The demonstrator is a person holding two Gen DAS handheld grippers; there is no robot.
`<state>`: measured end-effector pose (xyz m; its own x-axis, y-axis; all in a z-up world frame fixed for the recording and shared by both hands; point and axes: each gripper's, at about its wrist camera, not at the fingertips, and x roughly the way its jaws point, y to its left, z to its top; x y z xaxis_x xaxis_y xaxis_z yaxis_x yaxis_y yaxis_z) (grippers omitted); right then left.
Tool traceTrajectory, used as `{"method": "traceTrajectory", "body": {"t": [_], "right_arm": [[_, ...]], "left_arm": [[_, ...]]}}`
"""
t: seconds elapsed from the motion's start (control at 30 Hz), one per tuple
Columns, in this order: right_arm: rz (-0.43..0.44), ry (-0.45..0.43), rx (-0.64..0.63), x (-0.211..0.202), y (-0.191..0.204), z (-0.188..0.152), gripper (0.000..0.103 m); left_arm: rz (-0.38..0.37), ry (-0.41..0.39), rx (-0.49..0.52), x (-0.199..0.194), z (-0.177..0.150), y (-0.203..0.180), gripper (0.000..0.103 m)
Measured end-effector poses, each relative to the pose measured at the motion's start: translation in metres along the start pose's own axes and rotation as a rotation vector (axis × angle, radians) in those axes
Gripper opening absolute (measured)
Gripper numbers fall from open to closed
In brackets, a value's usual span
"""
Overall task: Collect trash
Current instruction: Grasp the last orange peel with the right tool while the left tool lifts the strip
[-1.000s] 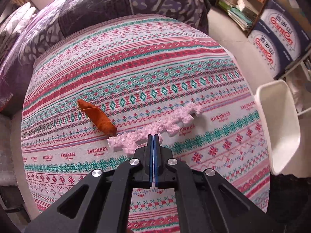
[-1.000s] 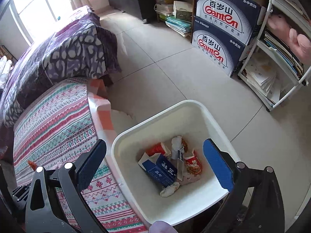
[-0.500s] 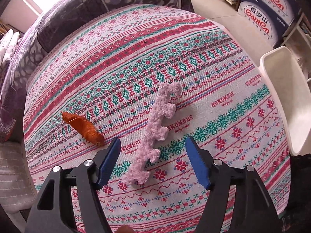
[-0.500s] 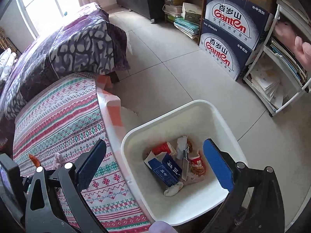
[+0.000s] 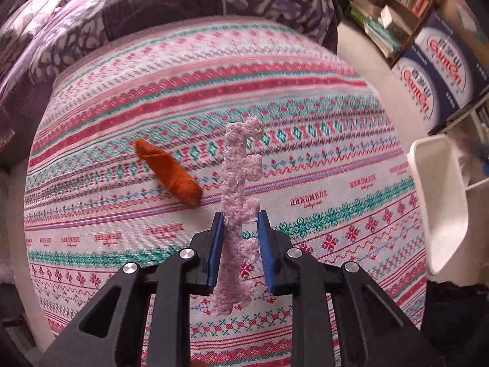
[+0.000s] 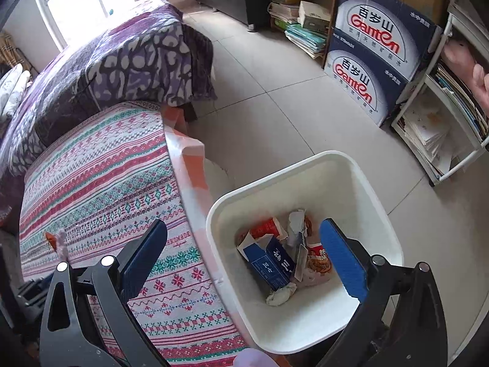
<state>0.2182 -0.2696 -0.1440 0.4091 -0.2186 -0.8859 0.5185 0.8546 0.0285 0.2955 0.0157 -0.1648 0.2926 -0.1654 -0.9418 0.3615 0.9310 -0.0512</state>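
My left gripper (image 5: 240,244) is shut on a long pink crocheted strip (image 5: 238,189) and holds it lifted above the patterned tablecloth (image 5: 336,159). An orange peel-like scrap (image 5: 171,174) lies on the cloth just left of the strip. My right gripper (image 6: 244,263) is open and empty, hovering over the white trash bin (image 6: 360,183), which holds a blue carton (image 6: 269,263) and several wrappers. The bin's rim also shows in the left wrist view (image 5: 440,208) at the right. The strip and scrap show small in the right wrist view (image 6: 59,241).
A purple patterned sofa (image 6: 122,58) stands behind the table. Stacked blue Ganten boxes (image 6: 376,52), a bookshelf (image 6: 302,6) and a white rack with papers (image 6: 443,128) line the tiled floor beyond the bin.
My left gripper, open around the pink strip half a second ago, has closed on it and raised it off the cloth. The right gripper stays open over the bin.
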Motion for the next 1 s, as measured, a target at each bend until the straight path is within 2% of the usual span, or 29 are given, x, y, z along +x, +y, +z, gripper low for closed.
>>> {"method": "traceTrajectory", "body": {"t": [0.1,0.2,0.3,0.4,0.5,0.57,0.7,0.8,0.87,0.9,0.93,0.97,1.0], "right_arm": [[-0.017,-0.002,-0.128,0.009,0.034,-0.012,0.096],[0.004,0.008,-0.223,0.017,0.072,-0.027,0.096],[0.074,0.026,-0.274,0.022,0.120,-0.039,0.096],[0.190,0.054,-0.306,0.025,0.173,-0.046,0.096],[0.258,0.050,-0.372,0.027,0.227,-0.054,0.096],[0.264,0.048,-0.439,0.031,0.260,-0.062,0.096],[0.243,0.049,-0.562,0.046,0.305,-0.078,0.092],[0.214,0.059,-0.627,0.061,0.319,-0.086,0.078],[0.217,0.029,-0.629,0.061,0.320,-0.089,0.064],[0.223,0.021,-0.629,0.058,0.321,-0.089,0.054],[0.223,0.019,-0.634,0.056,0.322,-0.088,0.033],[0.212,0.017,-0.637,0.054,0.322,-0.087,0.022],[0.216,0.019,-0.633,0.051,0.321,-0.085,0.022]], "left_arm": [[-0.038,-0.121,-0.142,-0.047,0.002,0.032,0.023],[0.009,-0.234,-0.276,-0.088,0.000,0.062,0.023],[0.040,-0.312,-0.411,-0.116,-0.004,0.088,0.023],[0.041,-0.360,-0.532,-0.138,-0.012,0.117,0.023],[0.042,-0.406,-0.618,-0.157,-0.018,0.138,0.023],[0.024,-0.427,-0.654,-0.167,-0.023,0.150,0.023],[0.037,-0.443,-0.690,-0.177,-0.033,0.169,0.024],[0.040,-0.426,-0.703,-0.172,-0.035,0.177,0.024],[0.051,-0.416,-0.701,-0.169,-0.036,0.180,0.024],[0.055,-0.413,-0.701,-0.168,-0.037,0.182,0.024],[0.056,-0.412,-0.703,-0.167,-0.038,0.183,0.024],[0.057,-0.412,-0.707,-0.166,-0.039,0.185,0.024],[0.059,-0.413,-0.713,-0.166,-0.041,0.186,0.024]]}}
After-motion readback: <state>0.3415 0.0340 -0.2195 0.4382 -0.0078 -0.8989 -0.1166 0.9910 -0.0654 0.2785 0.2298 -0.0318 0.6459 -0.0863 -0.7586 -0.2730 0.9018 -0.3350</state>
